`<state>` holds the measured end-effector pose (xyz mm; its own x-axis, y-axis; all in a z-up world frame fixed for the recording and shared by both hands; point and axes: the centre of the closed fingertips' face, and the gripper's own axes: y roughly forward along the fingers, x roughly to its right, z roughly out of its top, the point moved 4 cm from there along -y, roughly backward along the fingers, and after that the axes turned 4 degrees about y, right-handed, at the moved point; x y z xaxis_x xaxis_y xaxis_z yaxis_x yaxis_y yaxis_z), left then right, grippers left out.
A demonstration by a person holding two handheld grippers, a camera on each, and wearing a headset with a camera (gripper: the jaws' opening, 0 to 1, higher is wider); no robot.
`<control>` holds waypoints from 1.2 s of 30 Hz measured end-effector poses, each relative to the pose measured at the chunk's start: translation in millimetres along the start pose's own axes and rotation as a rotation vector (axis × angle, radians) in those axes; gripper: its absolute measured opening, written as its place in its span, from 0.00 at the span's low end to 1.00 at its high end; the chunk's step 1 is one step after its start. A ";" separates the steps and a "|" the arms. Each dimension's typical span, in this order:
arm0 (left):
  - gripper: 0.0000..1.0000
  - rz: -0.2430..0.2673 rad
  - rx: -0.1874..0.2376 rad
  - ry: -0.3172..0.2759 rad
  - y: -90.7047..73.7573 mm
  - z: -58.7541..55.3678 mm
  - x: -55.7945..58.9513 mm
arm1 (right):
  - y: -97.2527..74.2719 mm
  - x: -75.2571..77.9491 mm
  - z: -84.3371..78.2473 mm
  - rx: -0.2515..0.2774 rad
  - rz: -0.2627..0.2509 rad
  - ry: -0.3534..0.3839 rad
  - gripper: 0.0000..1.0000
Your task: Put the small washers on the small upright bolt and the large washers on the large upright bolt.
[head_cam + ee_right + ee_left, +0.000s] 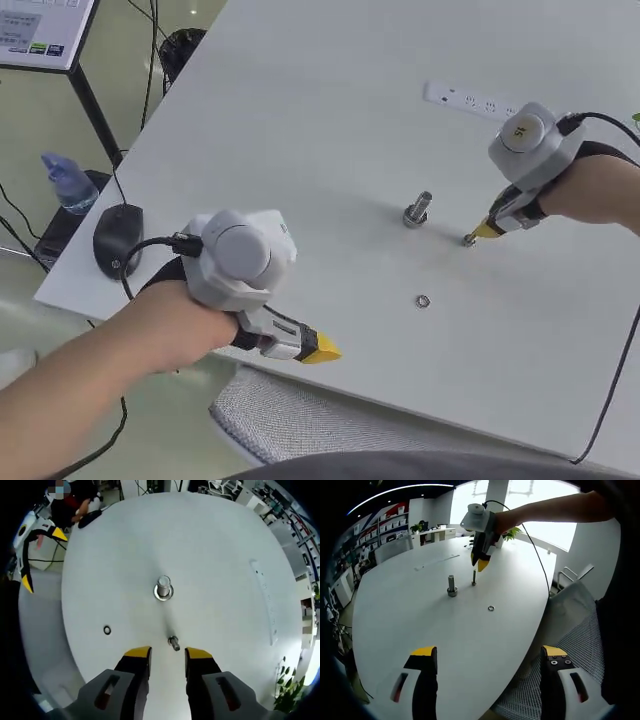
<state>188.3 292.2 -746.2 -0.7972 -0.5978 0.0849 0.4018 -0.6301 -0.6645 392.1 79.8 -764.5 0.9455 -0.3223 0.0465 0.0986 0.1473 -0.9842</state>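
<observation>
Eyeing white table (pixel 330 150), office — large bolt (pixel 417 209), small bolt (pixel 469 239), one loose washer (pixel 423 300); your left gripper (pixel 489 652) wide, right gripper (pixel 168 653) part-open, both empty.

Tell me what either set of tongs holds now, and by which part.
Nothing. The left tongs are open and empty; the right tongs are open just short of the small bolt, also empty.

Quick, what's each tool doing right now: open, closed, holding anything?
Left tool: open, holding nothing.
Right tool: open, holding nothing, small bolt just ahead of its tips.
</observation>
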 end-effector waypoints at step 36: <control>0.99 0.017 0.098 -0.025 5.1 12.7 1.6 | -1.7 -108.0 -4.7 0.064 0.102 -0.050 0.35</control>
<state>194.8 281.7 -740.1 -0.7787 -0.6203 0.0939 0.4584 -0.6647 -0.5900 288.4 110.0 -768.6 0.9658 -0.2556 -0.0433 0.0191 0.2365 -0.9714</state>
